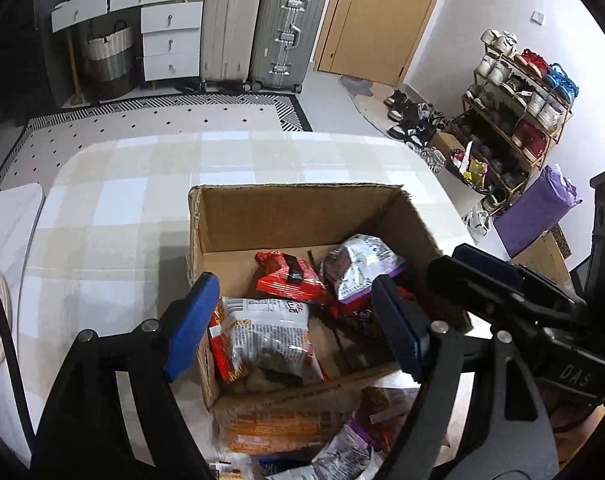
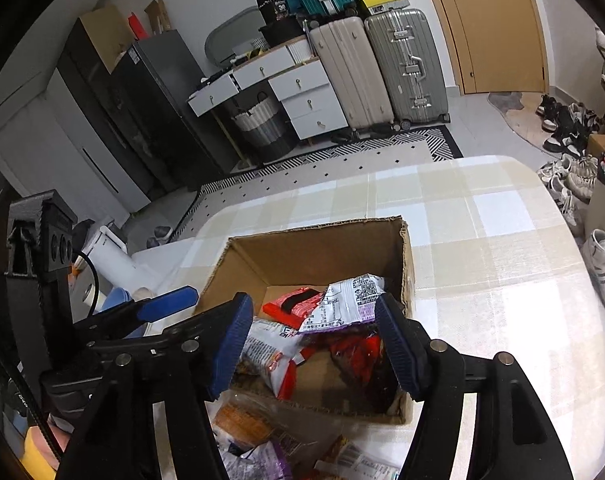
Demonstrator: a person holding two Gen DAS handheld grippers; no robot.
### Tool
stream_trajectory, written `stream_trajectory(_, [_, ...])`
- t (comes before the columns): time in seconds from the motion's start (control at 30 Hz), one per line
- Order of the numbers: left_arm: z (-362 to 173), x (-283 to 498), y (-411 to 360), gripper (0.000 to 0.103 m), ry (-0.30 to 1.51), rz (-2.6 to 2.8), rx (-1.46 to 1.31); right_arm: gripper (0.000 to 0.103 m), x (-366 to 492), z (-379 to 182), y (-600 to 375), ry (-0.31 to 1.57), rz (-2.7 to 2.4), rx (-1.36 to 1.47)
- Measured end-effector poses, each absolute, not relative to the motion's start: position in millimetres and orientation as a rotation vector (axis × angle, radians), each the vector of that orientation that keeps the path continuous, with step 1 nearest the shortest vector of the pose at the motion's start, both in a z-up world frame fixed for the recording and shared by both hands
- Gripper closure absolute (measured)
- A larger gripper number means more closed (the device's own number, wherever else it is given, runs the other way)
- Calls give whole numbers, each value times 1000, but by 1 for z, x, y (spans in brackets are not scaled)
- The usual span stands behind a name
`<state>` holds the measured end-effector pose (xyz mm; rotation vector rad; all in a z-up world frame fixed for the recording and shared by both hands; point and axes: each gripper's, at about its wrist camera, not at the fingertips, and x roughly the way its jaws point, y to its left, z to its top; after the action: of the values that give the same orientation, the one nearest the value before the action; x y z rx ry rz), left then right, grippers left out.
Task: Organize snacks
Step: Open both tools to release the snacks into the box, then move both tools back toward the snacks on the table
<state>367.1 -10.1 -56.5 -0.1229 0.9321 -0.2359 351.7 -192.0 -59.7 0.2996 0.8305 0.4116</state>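
Both hand-held grippers are hovering over the cardboard box (image 1: 302,216), jaws parted and gripping nothing: the left hand-held gripper (image 1: 298,320) is sitting above the white-and-orange packet (image 1: 266,336), the right hand-held gripper (image 2: 314,344) above the purple-and-silver packet (image 2: 342,300). More snack packets (image 2: 254,436) are lying on the counter (image 2: 502,280) just outside the box's near wall, waiting. My worry: the two grippers are crowding each other over the box, so reaching down together risks a clash or nudging the light box sideways. The left view is showing the shoe rack (image 1: 514,112) beyond the box; the right is showing the black fridge (image 2: 142,100) instead.
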Motion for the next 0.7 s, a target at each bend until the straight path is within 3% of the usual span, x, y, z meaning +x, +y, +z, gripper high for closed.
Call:
stream_trajectory(0.5, [12, 281, -2, 25, 768, -183, -77, 36, 280, -1, -186, 698, 434, 228])
stream_trajectory(0.6, [33, 252, -4, 21, 687, -148, -16, 36, 258, 15, -187, 651, 441, 209])
stream_trajectory(0.7, [50, 228, -6, 12, 639, -147, 22, 27, 235, 32, -190, 600, 435, 201])
